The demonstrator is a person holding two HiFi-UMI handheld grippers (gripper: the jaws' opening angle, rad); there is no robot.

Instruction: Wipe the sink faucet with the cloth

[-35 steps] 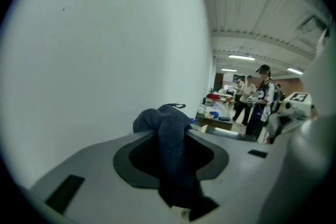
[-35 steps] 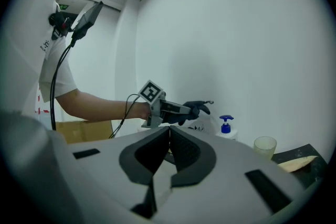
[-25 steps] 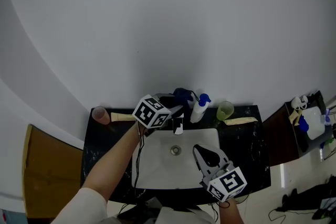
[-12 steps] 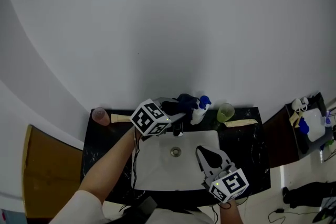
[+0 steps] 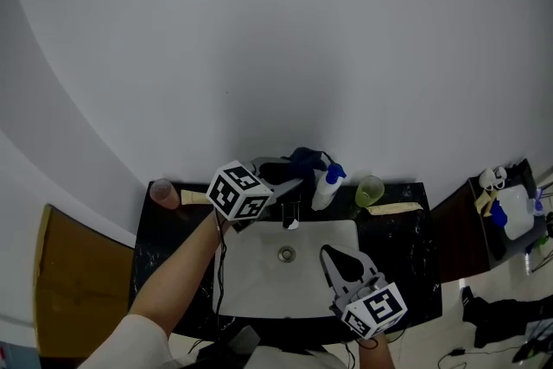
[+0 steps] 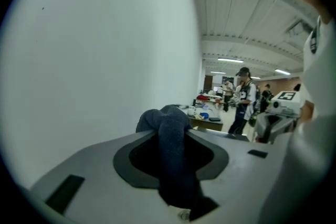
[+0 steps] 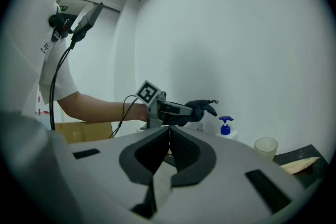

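Now the left gripper (image 5: 294, 179) clamps the cloth (image 5: 308, 159) near the faucet (image 5: 291, 213); a careless swing could topple the soap bottle (image 5: 324, 186) beside it. The right gripper (image 5: 334, 256), jaws together, hovers over the sink (image 5: 259, 272).

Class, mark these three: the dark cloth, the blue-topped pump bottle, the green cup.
cloth (image 6: 170, 139): left gripper view, its hanging fold.
pump bottle (image 5: 325, 187): head view, its white body.
green cup (image 5: 370, 188): head view, its side wall.
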